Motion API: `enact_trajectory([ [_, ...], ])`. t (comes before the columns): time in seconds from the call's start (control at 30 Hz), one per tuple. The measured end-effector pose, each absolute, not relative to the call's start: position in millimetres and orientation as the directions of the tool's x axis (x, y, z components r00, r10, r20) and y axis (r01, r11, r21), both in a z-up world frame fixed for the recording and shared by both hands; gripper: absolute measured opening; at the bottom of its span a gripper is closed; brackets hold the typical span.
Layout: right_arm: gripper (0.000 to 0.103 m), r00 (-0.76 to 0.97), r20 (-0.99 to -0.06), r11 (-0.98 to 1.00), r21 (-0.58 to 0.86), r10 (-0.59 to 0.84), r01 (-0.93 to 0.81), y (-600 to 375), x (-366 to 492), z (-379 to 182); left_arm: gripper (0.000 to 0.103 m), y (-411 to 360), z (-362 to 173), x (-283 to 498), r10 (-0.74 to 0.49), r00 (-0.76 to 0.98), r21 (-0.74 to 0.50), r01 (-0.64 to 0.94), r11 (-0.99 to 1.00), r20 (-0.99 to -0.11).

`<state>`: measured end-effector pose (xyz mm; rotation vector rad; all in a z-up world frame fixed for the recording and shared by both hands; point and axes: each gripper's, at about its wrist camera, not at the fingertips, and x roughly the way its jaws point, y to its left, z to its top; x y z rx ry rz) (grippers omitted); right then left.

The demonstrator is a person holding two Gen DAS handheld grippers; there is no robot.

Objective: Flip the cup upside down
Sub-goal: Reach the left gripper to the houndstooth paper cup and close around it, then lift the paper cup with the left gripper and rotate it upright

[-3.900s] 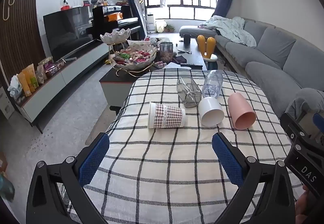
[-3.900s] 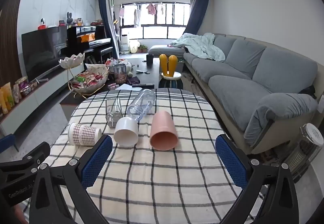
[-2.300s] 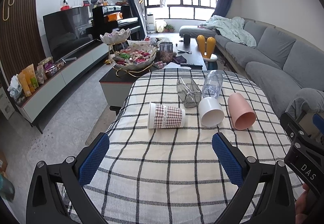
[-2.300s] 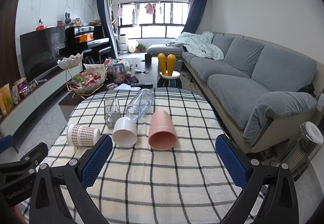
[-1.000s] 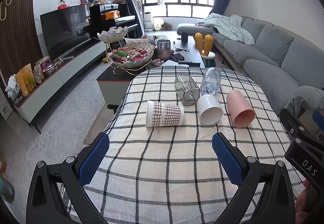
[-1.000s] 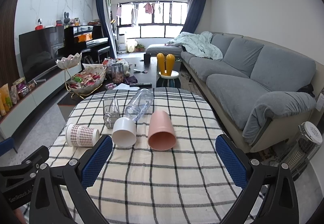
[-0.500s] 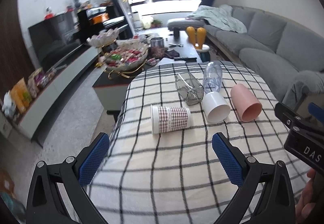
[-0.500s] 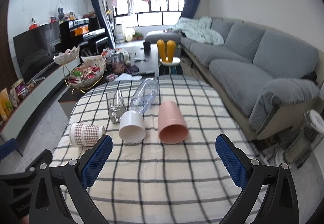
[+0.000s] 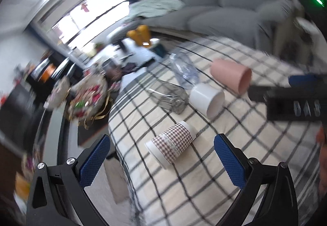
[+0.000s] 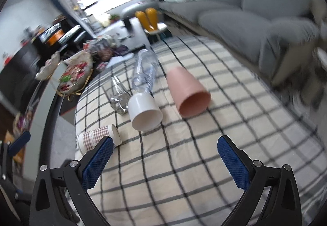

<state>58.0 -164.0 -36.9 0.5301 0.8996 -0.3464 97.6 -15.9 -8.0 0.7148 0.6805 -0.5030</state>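
Several cups lie on their sides on the checked tablecloth (image 9: 204, 174): a houndstooth paper cup (image 9: 170, 146) (image 10: 98, 140), a white cup (image 9: 207, 98) (image 10: 144, 111) and a pink cup (image 9: 232, 75) (image 10: 188, 92). My left gripper (image 9: 161, 161) is open and empty, close above the paper cup. My right gripper (image 10: 165, 161) is open and empty, a short way in front of the white and pink cups. The right gripper also shows at the right edge of the left wrist view (image 9: 294, 95).
A clear glass (image 9: 168, 97) (image 10: 118, 97) and a clear plastic bottle (image 9: 183, 71) (image 10: 144, 72) lie behind the cups. A snack bowl (image 10: 73, 74) stands on a low table beyond the table's left edge. A grey sofa (image 10: 245, 11) runs along the right.
Both grippers have tilted and moved forward toward the cups. The left one has closed in on the paper cup. Both views are now rolled and blurred. The cups have not moved.
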Motion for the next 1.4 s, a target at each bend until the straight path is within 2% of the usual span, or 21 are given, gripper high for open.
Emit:
enact_trajectory([
  [0.23,0.102,0.488,-0.871,0.735,0.297,-0.053,0.610,-166,77,-58,0.103,-43,-31,110,-0.222,0.594,0.494,0.784,0.376,-0.773],
  [0.33,0.102,0.469,-0.882,0.704,0.303,-0.048,0.642,-171,83,-64,0.102,-48,-40,126,-0.226,0.517,0.434,0.838,0.330,-0.826],
  [0.4,0.102,0.457,-0.888,0.675,0.308,-0.048,0.671,-175,86,-69,0.096,-52,-49,139,-0.218,0.462,0.388,0.868,0.309,-0.860],
  [0.5,0.102,0.439,-0.897,0.640,0.313,-0.043,0.702,-178,92,-76,0.088,-57,-62,154,-0.206,0.395,0.329,0.899,0.290,-0.895],
  [0.67,0.102,0.402,-0.915,0.604,0.312,-0.016,0.734,-179,105,-93,0.087,-60,-86,178,-0.170,0.300,0.251,0.932,0.261,-0.939],
  [0.8,0.102,0.374,-0.927,0.591,0.303,0.001,0.748,-180,113,-104,0.074,-58,-101,192,-0.142,0.229,0.184,0.944,0.273,-0.963],
  [1.07,0.102,0.367,-0.930,0.597,0.297,0.005,0.745,-179,117,-111,0.061,-58,-117,195,-0.129,0.206,0.165,0.948,0.273,-0.970],
  [1.4,0.102,0.385,-0.923,0.599,0.311,0.005,0.738,-181,112,-105,0.059,-64,-121,201,-0.116,0.185,0.147,0.948,0.283,-0.976],
])
